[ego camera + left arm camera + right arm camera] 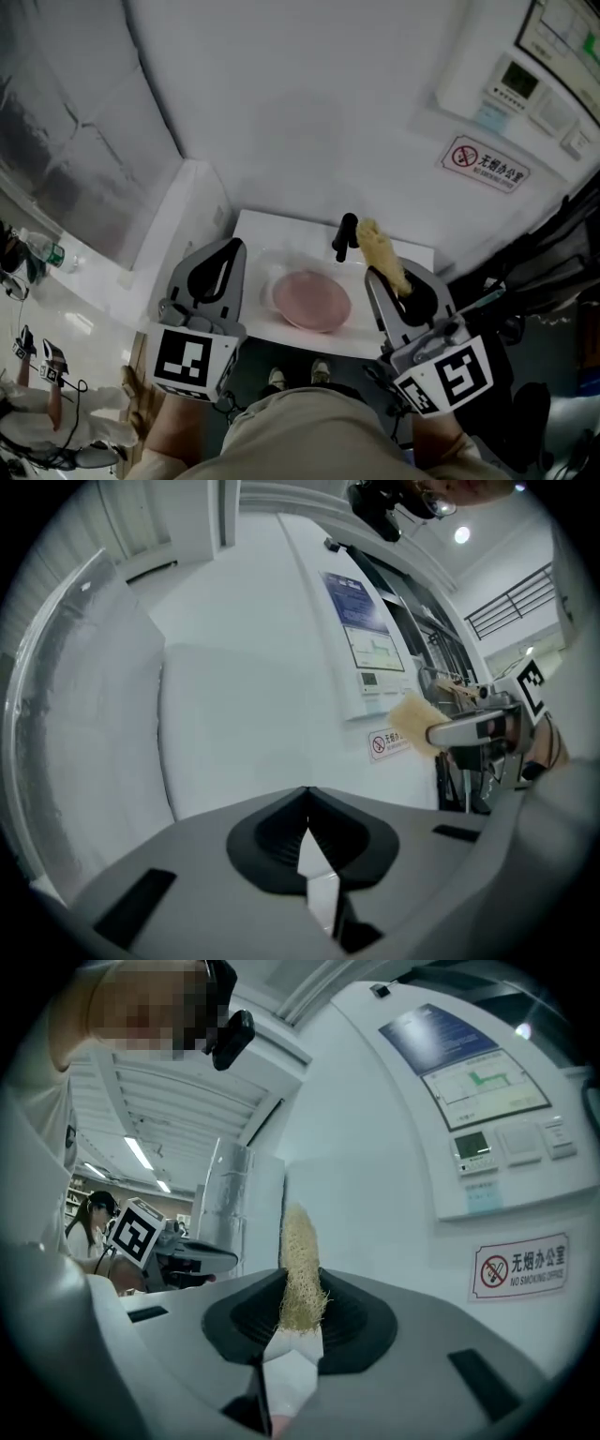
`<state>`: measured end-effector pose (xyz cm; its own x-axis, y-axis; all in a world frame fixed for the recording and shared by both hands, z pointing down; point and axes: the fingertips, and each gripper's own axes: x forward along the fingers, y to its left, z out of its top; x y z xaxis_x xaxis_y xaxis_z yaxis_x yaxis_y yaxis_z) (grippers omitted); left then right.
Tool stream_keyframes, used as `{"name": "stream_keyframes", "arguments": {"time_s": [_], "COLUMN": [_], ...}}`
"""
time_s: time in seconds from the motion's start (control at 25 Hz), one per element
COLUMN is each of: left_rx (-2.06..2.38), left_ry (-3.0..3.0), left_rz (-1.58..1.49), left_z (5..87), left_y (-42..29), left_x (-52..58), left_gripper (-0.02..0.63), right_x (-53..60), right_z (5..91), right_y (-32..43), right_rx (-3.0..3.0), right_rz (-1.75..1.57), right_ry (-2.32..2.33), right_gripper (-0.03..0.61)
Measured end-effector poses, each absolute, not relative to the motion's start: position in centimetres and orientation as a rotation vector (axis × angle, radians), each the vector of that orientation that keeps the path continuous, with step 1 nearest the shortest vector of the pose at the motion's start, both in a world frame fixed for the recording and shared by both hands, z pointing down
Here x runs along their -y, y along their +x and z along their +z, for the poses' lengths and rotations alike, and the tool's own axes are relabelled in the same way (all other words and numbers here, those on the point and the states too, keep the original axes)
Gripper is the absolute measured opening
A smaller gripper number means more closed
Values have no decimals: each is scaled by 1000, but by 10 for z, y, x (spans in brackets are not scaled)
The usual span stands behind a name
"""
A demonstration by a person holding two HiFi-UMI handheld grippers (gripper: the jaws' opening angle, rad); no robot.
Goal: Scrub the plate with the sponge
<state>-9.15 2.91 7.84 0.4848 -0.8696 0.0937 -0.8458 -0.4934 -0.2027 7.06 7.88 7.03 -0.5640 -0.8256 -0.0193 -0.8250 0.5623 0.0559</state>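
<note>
We are clamping the yellow fibrous sponge [382, 251] in our right claw [398, 281], left claw [220, 267] closed on nothing, both hovering well above the round pink plate [312, 300], so no scrubbing is happening now.

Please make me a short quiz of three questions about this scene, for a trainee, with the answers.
1. True or false: the left gripper holds the plate.
2. Which gripper is shut on the sponge?
3. The plate is: A) lying near the black faucet; B) between the left jaws; C) covered by the sponge.
Key: 1 false, its jaws are shut and empty; 2 the right gripper; 3 A.
</note>
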Motion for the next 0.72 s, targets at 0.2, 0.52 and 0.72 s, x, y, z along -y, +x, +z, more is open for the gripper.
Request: {"name": "stream_keyframes", "arguments": {"time_s": [0.2,0.52,0.72], "left_rx": [-1504,-1478,-1458], "left_ry": [-2565,-2538,-2552], "left_rz": [-198,-211,-268], "left_z": [61,69,95], "left_y": [-93,-87,-81], "left_x": [-45,-55,-52], "left_gripper": [6,6,6], "right_x": [-95,-105,-103], "right_z": [51,61,79], "right_y": [76,79,80], "right_rx": [2793,2778,2752], "right_rz": [-133,-105,-48], "right_ry": [1563,1585,1570], "right_gripper": [87,86,84]}}
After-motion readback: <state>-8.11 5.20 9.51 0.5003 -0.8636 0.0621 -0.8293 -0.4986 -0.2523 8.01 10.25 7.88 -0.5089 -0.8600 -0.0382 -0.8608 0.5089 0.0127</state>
